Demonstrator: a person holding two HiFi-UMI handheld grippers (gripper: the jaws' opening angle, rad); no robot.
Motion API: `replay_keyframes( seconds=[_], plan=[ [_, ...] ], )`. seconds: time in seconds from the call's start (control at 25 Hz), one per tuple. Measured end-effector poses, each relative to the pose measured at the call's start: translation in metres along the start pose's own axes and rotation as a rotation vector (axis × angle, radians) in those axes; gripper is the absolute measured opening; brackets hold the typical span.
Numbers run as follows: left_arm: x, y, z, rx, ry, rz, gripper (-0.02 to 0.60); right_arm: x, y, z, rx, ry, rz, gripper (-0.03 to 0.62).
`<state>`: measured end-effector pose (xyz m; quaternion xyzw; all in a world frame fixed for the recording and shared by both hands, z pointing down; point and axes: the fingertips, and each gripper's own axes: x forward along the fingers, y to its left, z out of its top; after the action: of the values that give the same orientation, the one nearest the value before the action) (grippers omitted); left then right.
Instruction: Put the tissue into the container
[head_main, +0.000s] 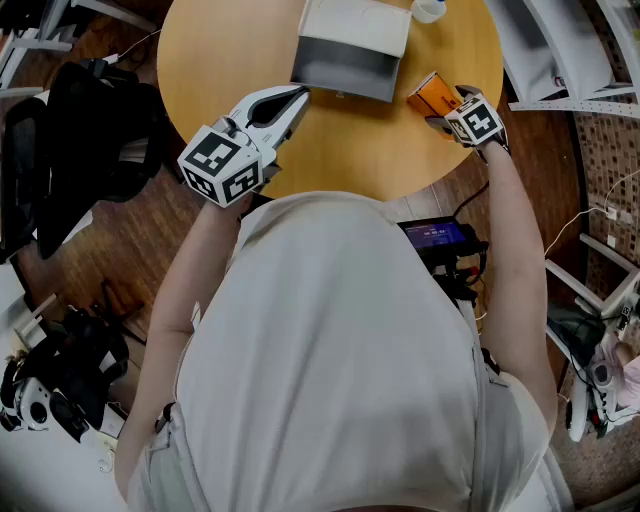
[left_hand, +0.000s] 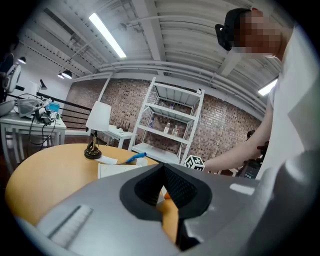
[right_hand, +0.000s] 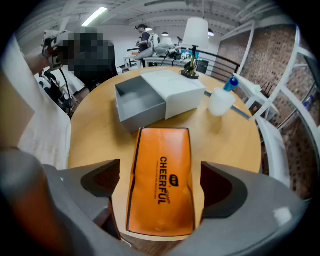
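Observation:
An orange tissue pack (right_hand: 162, 150) lies flat on the round wooden table (head_main: 330, 150), its near end at the table's edge. My right gripper (right_hand: 160, 172) stands open around it, with a gap between each pad and the pack's sides. In the head view the pack (head_main: 436, 94) is at the right, with the right gripper (head_main: 446, 108) just behind it. The container (right_hand: 142, 117) is a grey drawer pulled out of a white sleeve, empty and just beyond the pack; it (head_main: 345, 68) sits at the table's far middle. My left gripper (head_main: 298, 97) hovers shut and empty, near the drawer's left corner.
A white bottle with a blue cap (right_hand: 221, 100) stands right of the container. A table lamp (right_hand: 194, 37) is at the table's far side. A black chair (head_main: 90, 130) stands left of the table and white shelving (head_main: 560, 50) right of it.

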<state>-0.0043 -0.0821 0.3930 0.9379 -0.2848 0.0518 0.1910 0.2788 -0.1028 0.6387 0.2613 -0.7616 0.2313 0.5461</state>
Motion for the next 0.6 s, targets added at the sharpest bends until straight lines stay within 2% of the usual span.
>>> replay_keyframes(
  seconds=[0.08, 0.12, 0.16, 0.32, 0.48, 0.6],
  plan=[
    [-0.002, 0.005, 0.001, -0.002, -0.002, 0.008, 0.0, 0.015, 0.001, -0.011, -0.023, 0.037, -0.014, 0.493],
    [-0.003, 0.007, 0.002, -0.003, -0.004, 0.012, 0.0, 0.018, 0.0, -0.014, -0.038, 0.052, -0.029, 0.468],
    [-0.004, 0.009, 0.002, -0.004, -0.005, 0.014, 0.0, 0.019, -0.002, -0.016, -0.052, 0.062, -0.046, 0.393],
    [-0.007, 0.013, 0.002, -0.011, -0.012, 0.017, 0.0, 0.0, 0.001, -0.001, -0.11, 0.035, -0.067, 0.367],
    [-0.012, 0.023, -0.004, -0.029, -0.023, 0.015, 0.0, -0.033, 0.009, 0.063, -0.201, -0.065, -0.123, 0.365],
    [-0.018, 0.032, -0.012, -0.052, -0.038, 0.024, 0.0, -0.043, 0.031, 0.123, -0.287, -0.138, -0.1, 0.367]
  ],
)
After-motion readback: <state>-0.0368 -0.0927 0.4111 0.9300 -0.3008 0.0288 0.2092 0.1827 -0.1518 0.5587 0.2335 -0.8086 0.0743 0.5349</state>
